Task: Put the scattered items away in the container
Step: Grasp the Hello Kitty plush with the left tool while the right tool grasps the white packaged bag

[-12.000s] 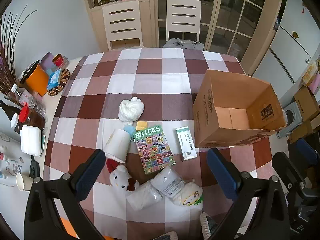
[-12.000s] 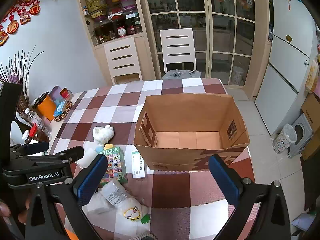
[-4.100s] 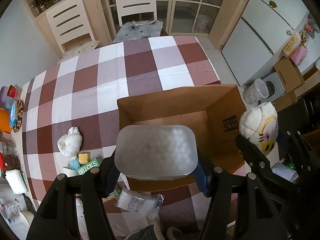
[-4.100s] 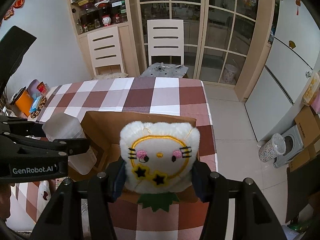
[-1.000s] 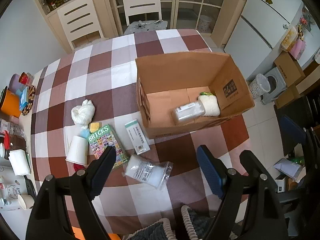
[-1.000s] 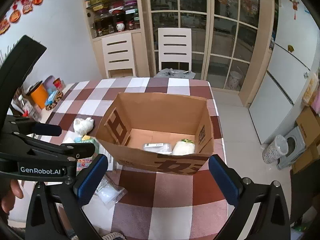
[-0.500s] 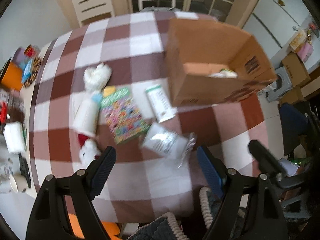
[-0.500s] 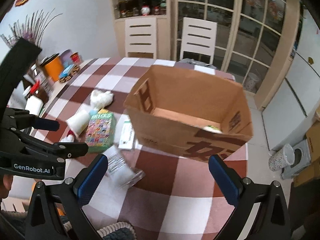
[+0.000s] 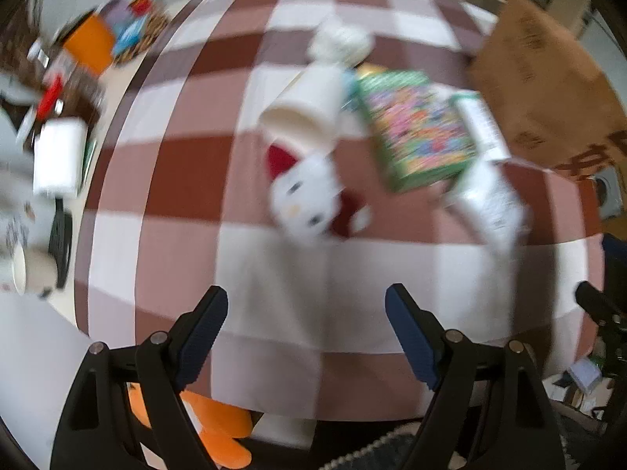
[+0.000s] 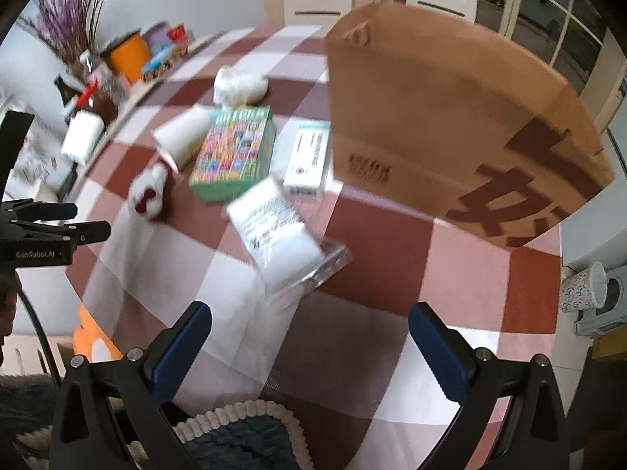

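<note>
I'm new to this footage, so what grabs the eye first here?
The big cardboard box fills the table's right side. Beside it lies a colourful bricks box, with a clear plastic pack nearest the right gripper. A white plush cat lies ahead of the left gripper; both jaws are open.

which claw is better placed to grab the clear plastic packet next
Right, probably. The right claw is open, with the clear plastic packet just ahead of it; the left claw faces the white plush instead.
</note>
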A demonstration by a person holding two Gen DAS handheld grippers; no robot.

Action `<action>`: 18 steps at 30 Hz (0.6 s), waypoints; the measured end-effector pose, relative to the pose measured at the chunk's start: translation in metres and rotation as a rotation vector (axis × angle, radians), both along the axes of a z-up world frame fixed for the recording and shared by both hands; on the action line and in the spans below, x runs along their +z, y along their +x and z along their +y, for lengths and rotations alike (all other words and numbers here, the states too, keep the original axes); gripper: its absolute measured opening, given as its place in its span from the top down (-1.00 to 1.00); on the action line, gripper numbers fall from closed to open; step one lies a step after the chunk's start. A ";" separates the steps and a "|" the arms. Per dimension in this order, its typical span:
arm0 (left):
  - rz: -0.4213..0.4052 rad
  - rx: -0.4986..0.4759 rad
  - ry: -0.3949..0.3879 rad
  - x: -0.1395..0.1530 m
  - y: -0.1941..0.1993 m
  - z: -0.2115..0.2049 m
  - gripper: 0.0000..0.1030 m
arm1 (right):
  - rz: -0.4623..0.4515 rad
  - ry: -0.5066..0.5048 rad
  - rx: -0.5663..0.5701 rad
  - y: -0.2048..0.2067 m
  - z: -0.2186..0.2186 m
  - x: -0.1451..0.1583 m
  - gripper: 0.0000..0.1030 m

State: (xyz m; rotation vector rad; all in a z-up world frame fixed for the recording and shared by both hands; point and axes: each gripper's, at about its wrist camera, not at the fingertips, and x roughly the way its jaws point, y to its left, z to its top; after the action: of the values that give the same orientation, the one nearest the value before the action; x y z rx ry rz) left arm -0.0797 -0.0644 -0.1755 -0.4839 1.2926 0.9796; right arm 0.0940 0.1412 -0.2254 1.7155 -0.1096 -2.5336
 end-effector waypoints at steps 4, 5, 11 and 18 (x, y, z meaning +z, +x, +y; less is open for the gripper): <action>-0.065 0.017 -0.016 -0.016 -0.010 0.014 -0.62 | 0.001 0.038 0.027 -0.003 -0.014 -0.009 -1.00; -0.088 0.018 -0.026 -0.020 -0.008 0.017 -0.62 | 0.001 0.050 0.036 -0.003 -0.018 -0.010 -1.00; -0.169 -0.016 0.007 -0.026 0.017 0.036 -0.63 | -0.008 0.093 0.053 -0.006 -0.026 -0.016 -1.00; -0.121 -0.049 -0.019 -0.055 0.023 0.063 -0.09 | -0.010 0.120 0.051 -0.011 -0.027 -0.022 -1.00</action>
State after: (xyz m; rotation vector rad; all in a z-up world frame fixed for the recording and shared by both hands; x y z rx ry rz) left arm -0.0569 -0.0011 -0.2309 -0.5167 1.2001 0.8848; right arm 0.0833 0.1143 -0.2476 1.7485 0.0860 -2.5434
